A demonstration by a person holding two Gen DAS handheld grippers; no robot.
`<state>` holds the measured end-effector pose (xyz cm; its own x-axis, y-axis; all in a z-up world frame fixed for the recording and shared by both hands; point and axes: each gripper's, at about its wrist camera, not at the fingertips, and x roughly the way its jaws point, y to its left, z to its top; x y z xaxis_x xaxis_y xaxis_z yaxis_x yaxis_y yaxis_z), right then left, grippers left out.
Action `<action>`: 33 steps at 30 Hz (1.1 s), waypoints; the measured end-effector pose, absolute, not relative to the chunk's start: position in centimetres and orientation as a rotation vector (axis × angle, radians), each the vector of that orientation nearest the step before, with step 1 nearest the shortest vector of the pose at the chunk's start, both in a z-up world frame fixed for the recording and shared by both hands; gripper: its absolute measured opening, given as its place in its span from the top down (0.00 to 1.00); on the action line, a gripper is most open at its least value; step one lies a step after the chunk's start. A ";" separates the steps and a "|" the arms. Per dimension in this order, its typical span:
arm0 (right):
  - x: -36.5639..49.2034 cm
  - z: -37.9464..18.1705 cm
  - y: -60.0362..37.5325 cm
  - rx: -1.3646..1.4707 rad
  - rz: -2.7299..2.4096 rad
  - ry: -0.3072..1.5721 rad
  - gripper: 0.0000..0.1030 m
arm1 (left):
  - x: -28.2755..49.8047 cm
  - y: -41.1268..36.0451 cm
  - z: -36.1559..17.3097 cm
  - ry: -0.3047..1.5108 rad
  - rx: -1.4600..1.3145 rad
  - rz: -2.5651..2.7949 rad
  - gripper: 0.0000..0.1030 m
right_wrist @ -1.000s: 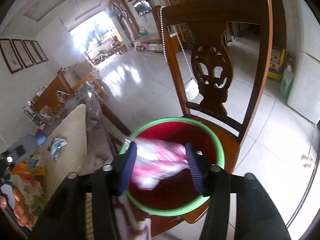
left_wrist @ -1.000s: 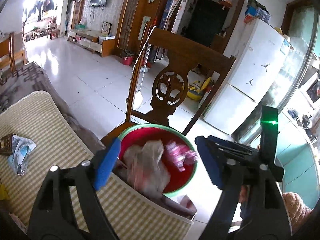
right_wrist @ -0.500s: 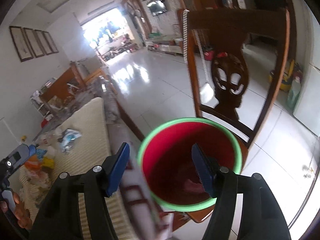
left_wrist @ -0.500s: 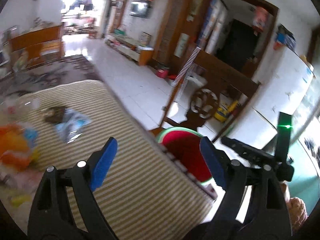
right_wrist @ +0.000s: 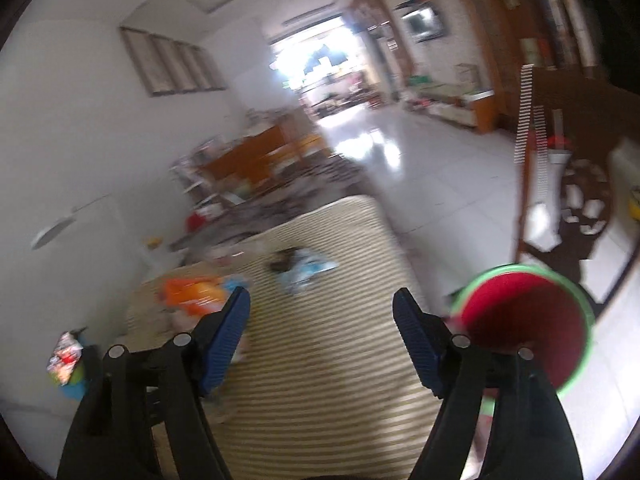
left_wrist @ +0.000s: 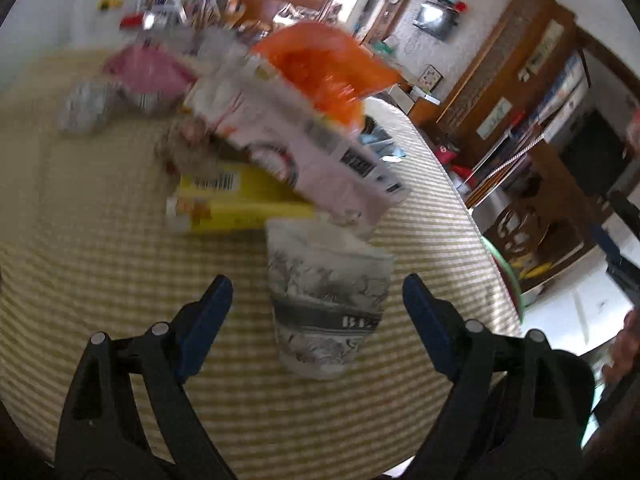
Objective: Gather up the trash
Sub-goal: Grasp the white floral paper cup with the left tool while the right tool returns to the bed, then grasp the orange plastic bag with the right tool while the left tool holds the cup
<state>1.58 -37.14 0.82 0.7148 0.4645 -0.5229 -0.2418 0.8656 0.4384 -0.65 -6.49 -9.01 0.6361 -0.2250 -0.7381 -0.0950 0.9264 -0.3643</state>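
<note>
My left gripper [left_wrist: 316, 300] is open and empty over the checked tablecloth [left_wrist: 100, 248], with a grey printed paper cup [left_wrist: 326, 308] lying between its fingers. Behind the cup lies a heap of trash: a yellow box [left_wrist: 236, 200], a pink-white carton [left_wrist: 304, 152], an orange bag [left_wrist: 324, 60] and a pink packet [left_wrist: 148, 68]. My right gripper [right_wrist: 320, 320] is open and empty above the table. The red bin with a green rim [right_wrist: 528, 324] stands to its right. A blue-white wrapper [right_wrist: 304, 268] lies ahead of it. The orange bag [right_wrist: 192, 296] shows left.
A wooden chair [right_wrist: 572, 184] stands behind the bin, which also shows in the left wrist view [left_wrist: 506, 276] at the table's right edge. A small wrapper [right_wrist: 66, 356] sits at far left. Shelves and a cluttered cabinet [right_wrist: 248, 160] lie beyond the table. Both views are blurred.
Both grippers let their trash fall into the red bin, then swung left, away from it and back over the table. The left one now straddles the paper cup.
</note>
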 end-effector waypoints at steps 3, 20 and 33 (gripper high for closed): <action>1.8 0.5 -34.3 0.300 0.442 0.719 0.30 | 0.5 -7.2 -9.2 0.897 -0.356 -0.096 0.18; 1.7 -0.8 -31.6 0.197 0.418 0.808 0.30 | 1.2 -5.9 -10.1 0.941 -0.427 -0.138 0.40; 2.0 -1.4 -30.2 0.108 0.376 0.850 0.30 | -2.8 -1.3 -6.4 0.808 -0.392 -0.075 0.39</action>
<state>1.97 -30.16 -1.38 0.5990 0.3660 -0.7122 -0.2808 0.9290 0.2412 -2.78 -1.25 -6.41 0.6924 -0.2132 -0.6893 -0.0826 0.9256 -0.3693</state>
